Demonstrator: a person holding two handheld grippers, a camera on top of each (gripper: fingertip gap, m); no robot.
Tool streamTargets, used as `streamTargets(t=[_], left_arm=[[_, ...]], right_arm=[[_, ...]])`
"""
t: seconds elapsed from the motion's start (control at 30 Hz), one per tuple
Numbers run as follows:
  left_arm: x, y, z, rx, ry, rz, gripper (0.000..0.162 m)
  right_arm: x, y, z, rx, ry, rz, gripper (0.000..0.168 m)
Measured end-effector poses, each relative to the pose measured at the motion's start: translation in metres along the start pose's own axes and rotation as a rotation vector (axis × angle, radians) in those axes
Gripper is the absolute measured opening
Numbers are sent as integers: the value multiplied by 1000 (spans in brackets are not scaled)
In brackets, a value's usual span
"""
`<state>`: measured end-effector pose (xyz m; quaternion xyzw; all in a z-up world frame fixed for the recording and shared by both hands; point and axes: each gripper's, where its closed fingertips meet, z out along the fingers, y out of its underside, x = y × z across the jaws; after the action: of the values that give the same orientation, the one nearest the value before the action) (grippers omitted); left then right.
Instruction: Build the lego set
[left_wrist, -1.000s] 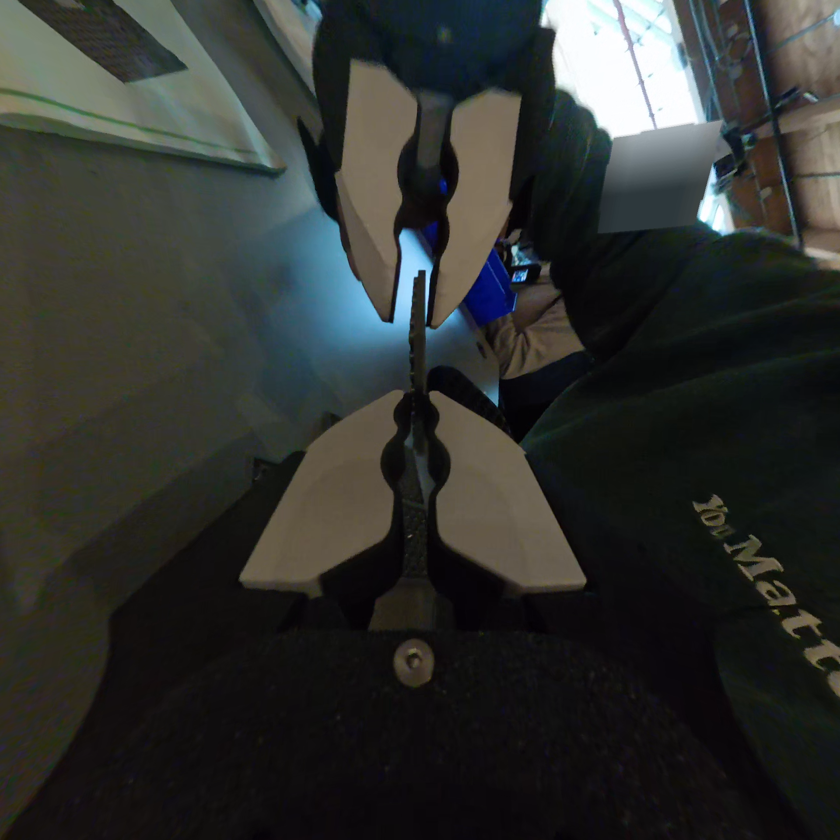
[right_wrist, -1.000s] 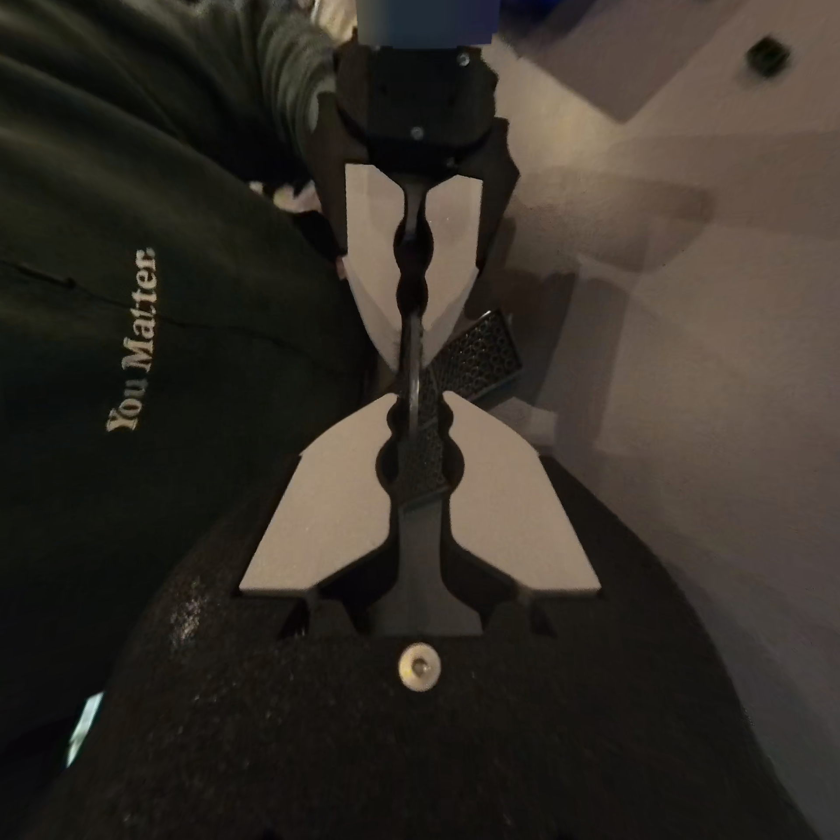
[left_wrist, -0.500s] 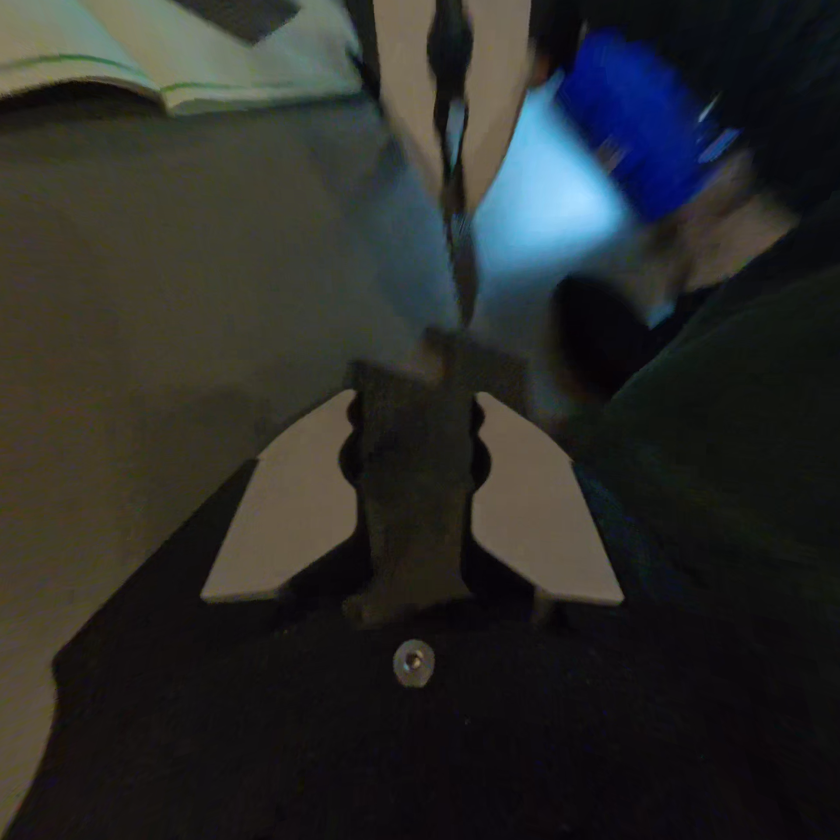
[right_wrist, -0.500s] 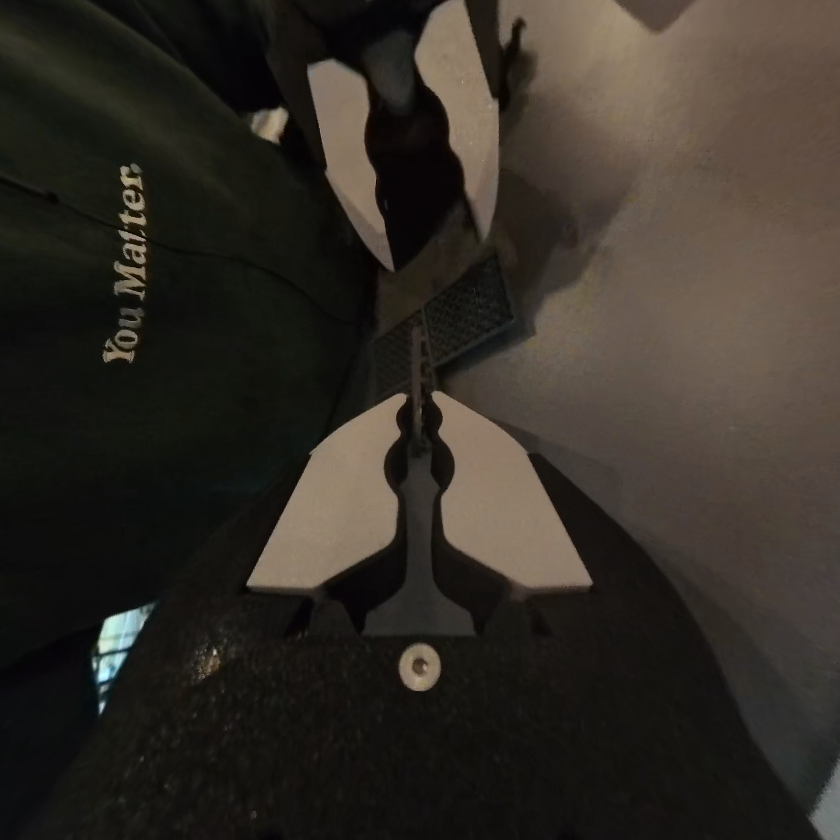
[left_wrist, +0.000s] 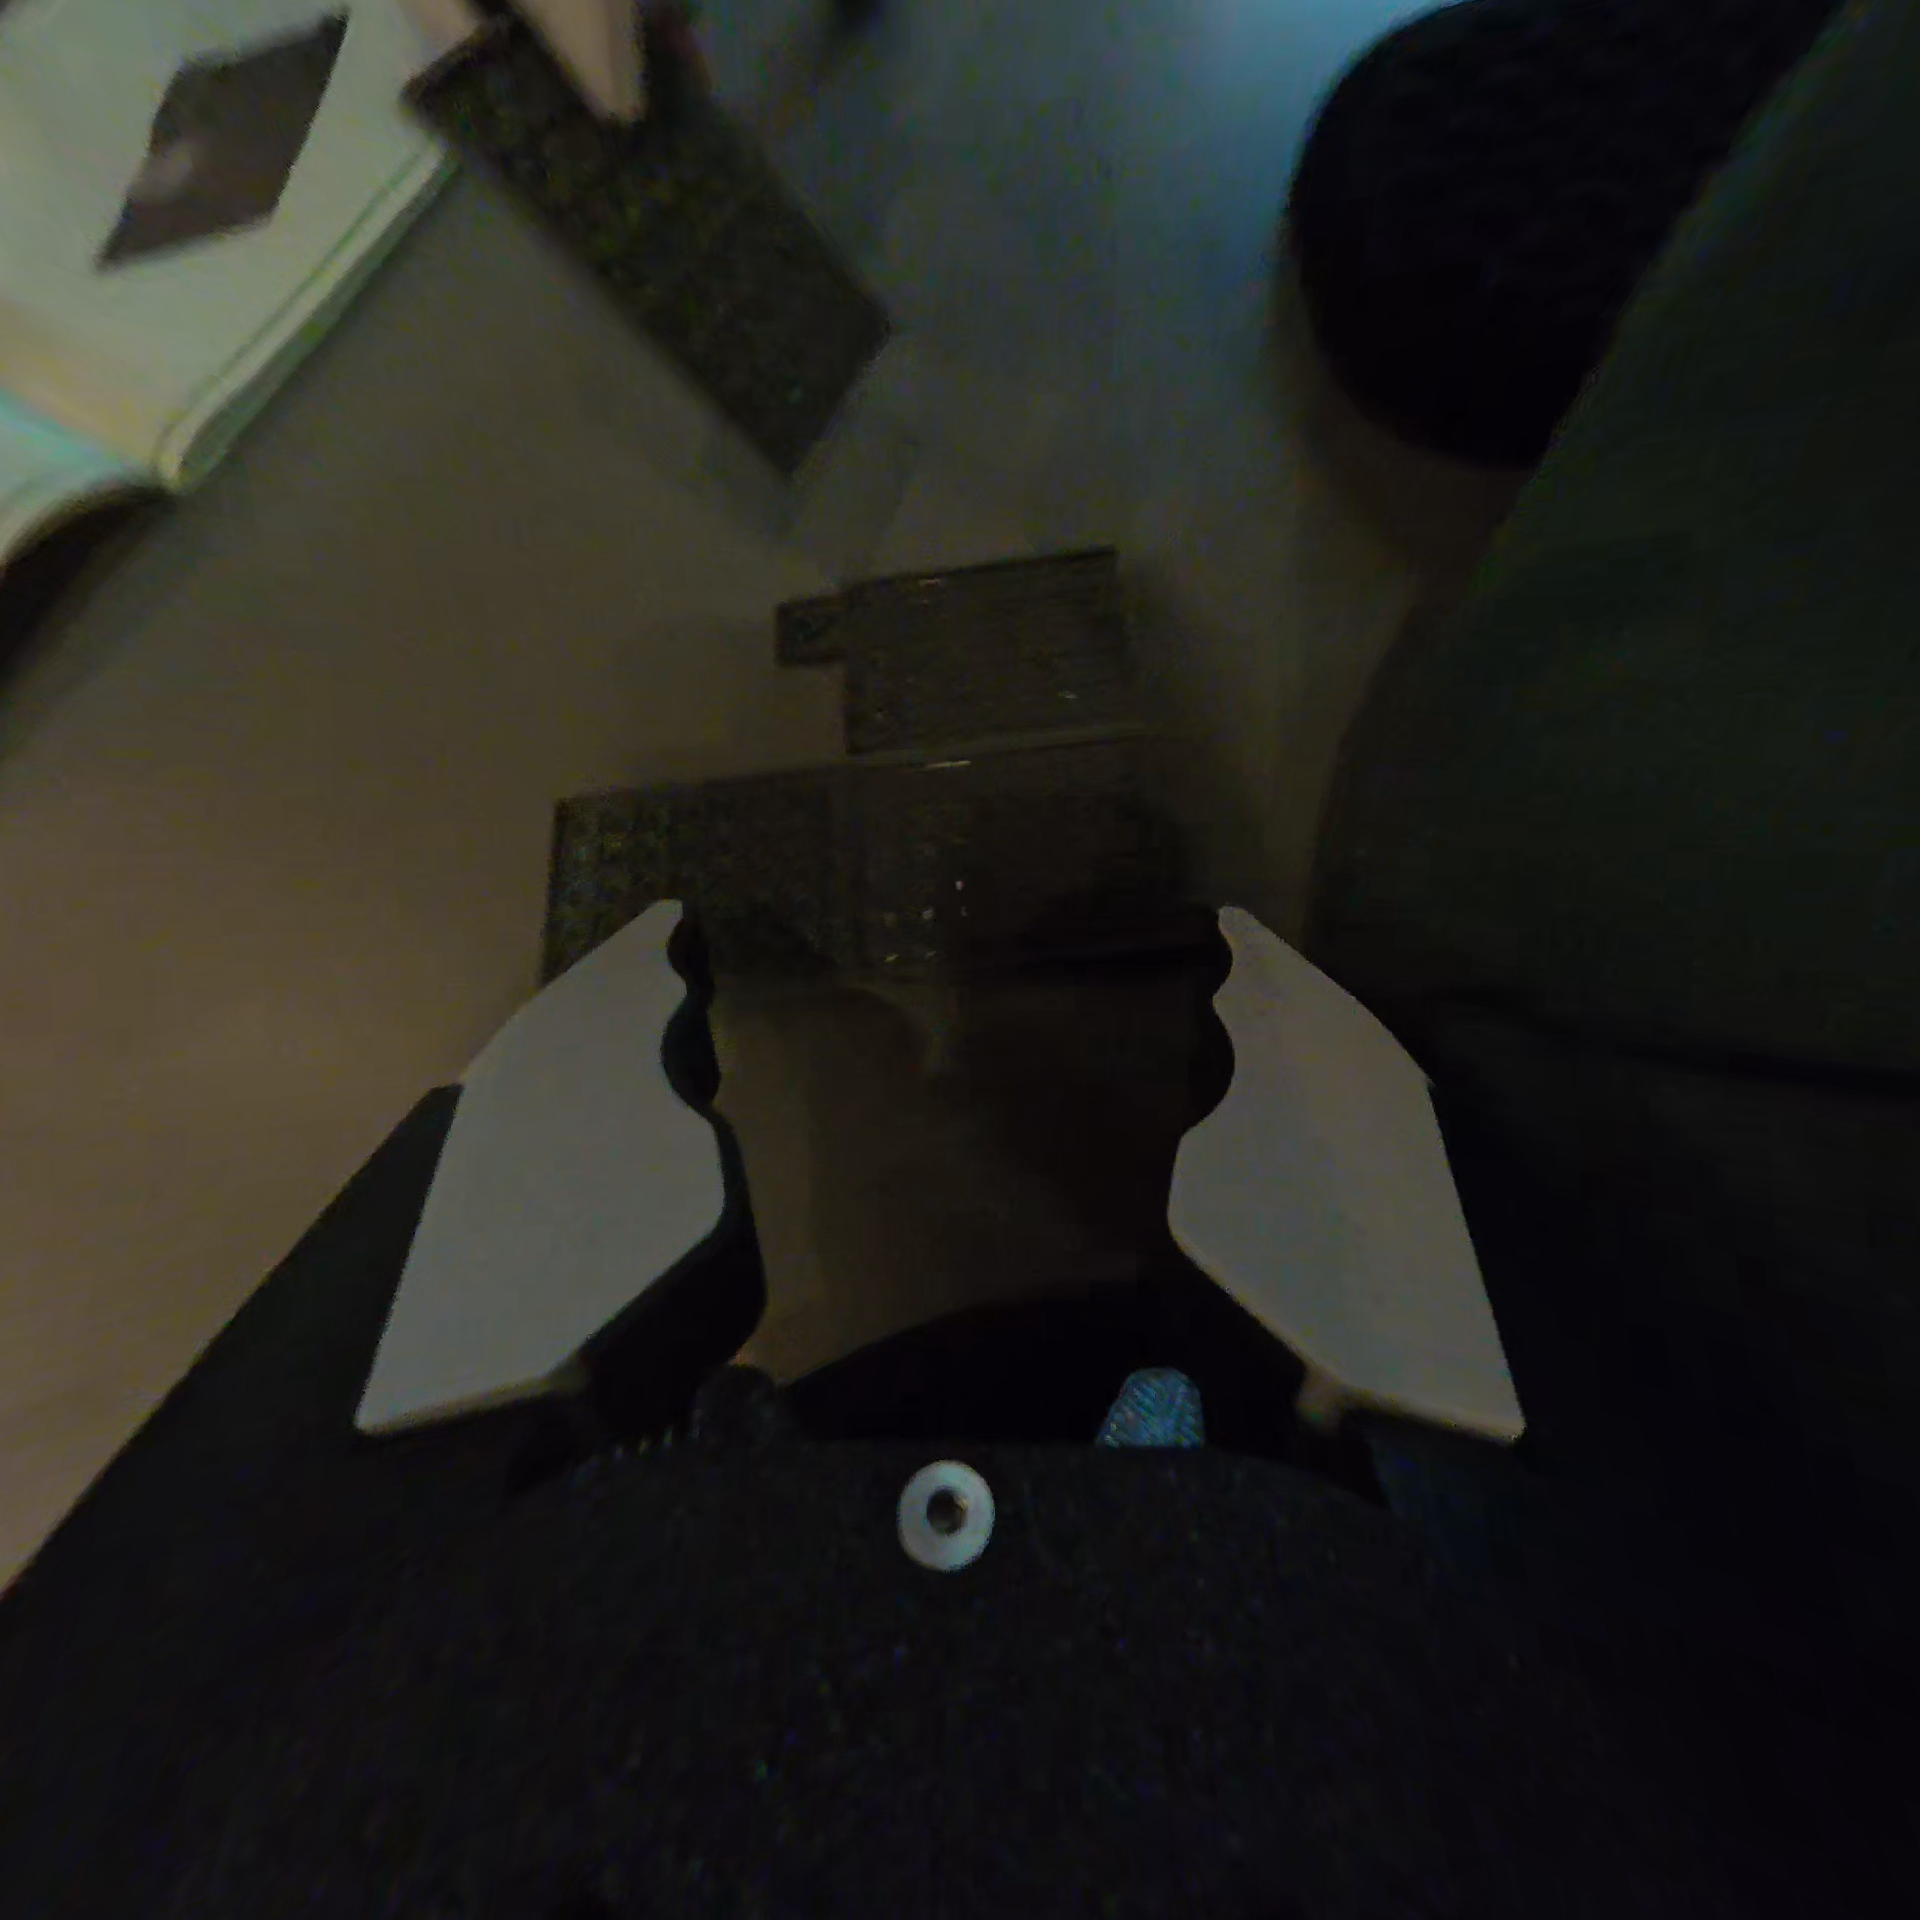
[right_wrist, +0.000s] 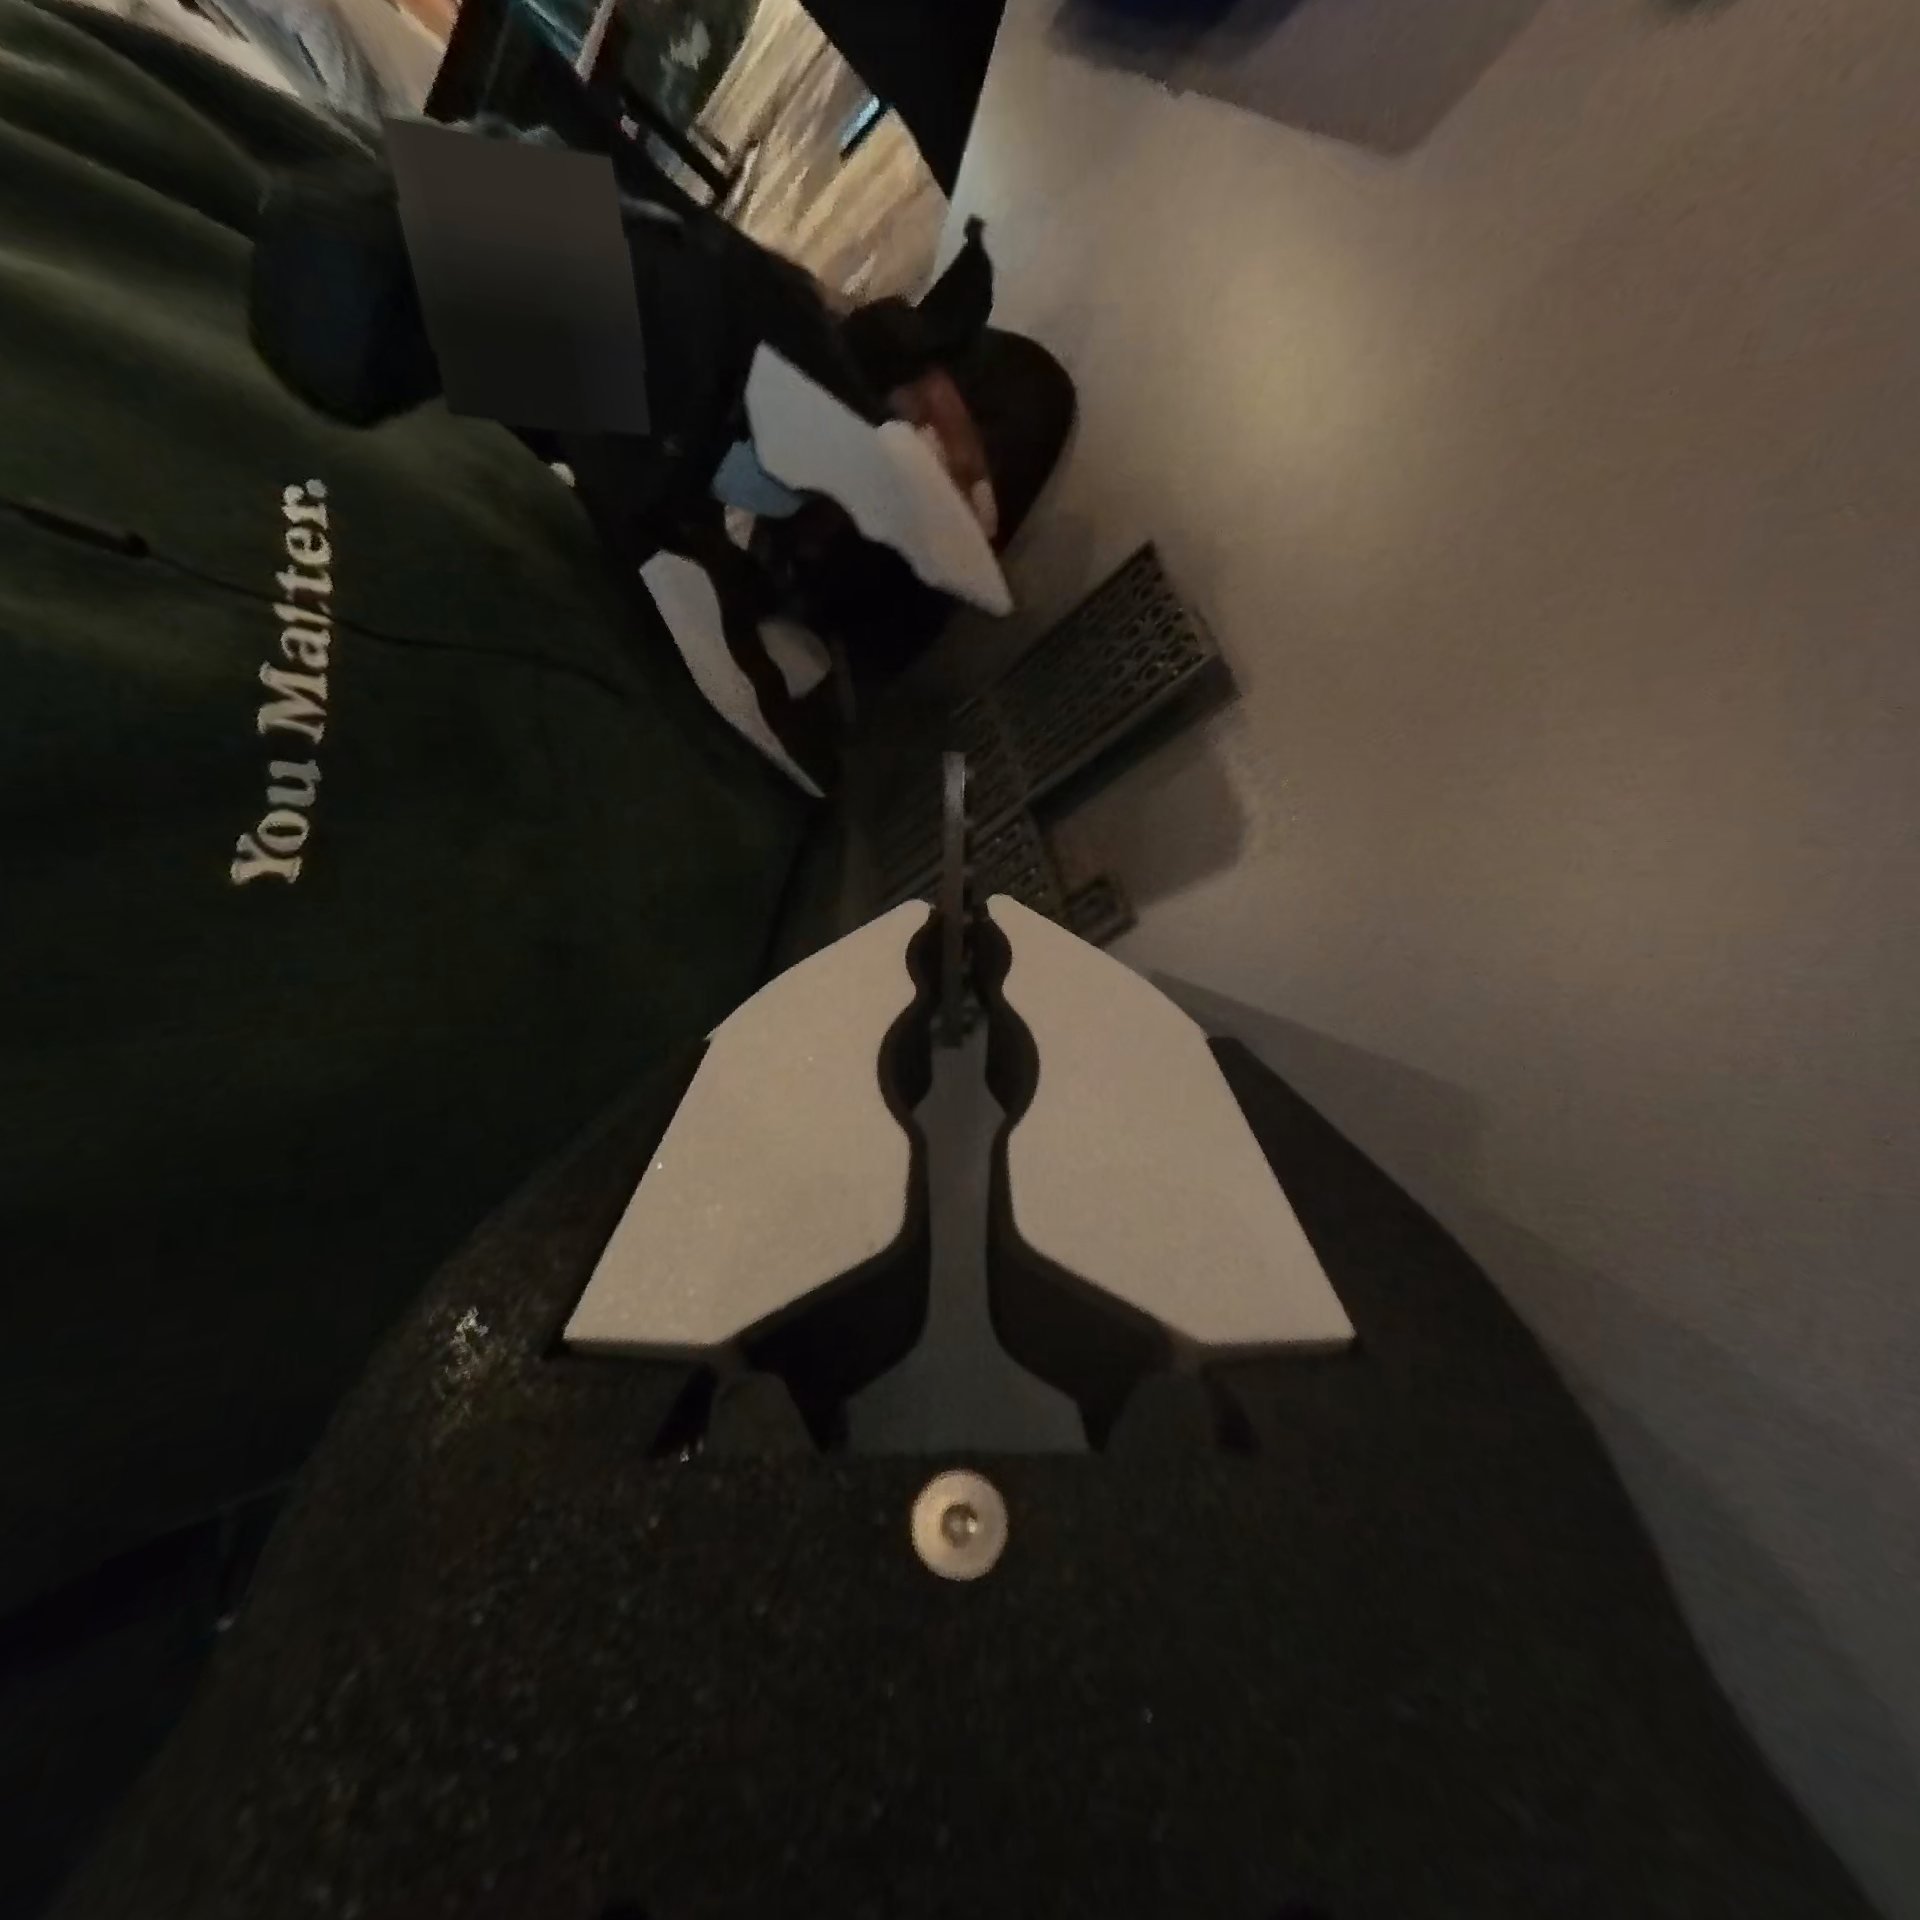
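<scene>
While left gripper (left_wrist: 948, 920) jaws gape — right gripper (right_wrist: 958, 906) pinches thin plate (right_wrist: 953, 831) | booklet (left_wrist: 135, 343) left-view only

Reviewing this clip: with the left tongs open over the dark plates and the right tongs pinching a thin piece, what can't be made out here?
- Left wrist view: near edge of the stepped dark plates, hidden behind the open left tongs.
- Left wrist view: booklet at top left, blurred and cut by the edge.
- Right wrist view: thin dark piece in the right tongs, seen edge-on; shape unreadable.
</scene>
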<state>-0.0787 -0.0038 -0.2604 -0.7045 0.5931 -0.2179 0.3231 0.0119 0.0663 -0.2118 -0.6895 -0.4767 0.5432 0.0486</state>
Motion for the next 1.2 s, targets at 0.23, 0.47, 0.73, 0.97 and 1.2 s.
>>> streamTargets(t=[0.23,0.47,0.73,0.97,1.2], left_arm=[[18,-9,23,-47,-28,121,84],[-2,7,19,-157,-63,229,68],[-60,32,-5,-271,-100,261,58],[-55,22,-5,-134,204,-346,56],[-44,21,3,-121,371,-729,39]], right_arm=[[-14,5,2,20,21,-34,4],[-28,14,-2,62,34,-50,5],[-27,20,-3,105,40,-25,4],[-24,16,-2,124,26,-20,4],[-22,15,-3,141,-5,-17,4]])
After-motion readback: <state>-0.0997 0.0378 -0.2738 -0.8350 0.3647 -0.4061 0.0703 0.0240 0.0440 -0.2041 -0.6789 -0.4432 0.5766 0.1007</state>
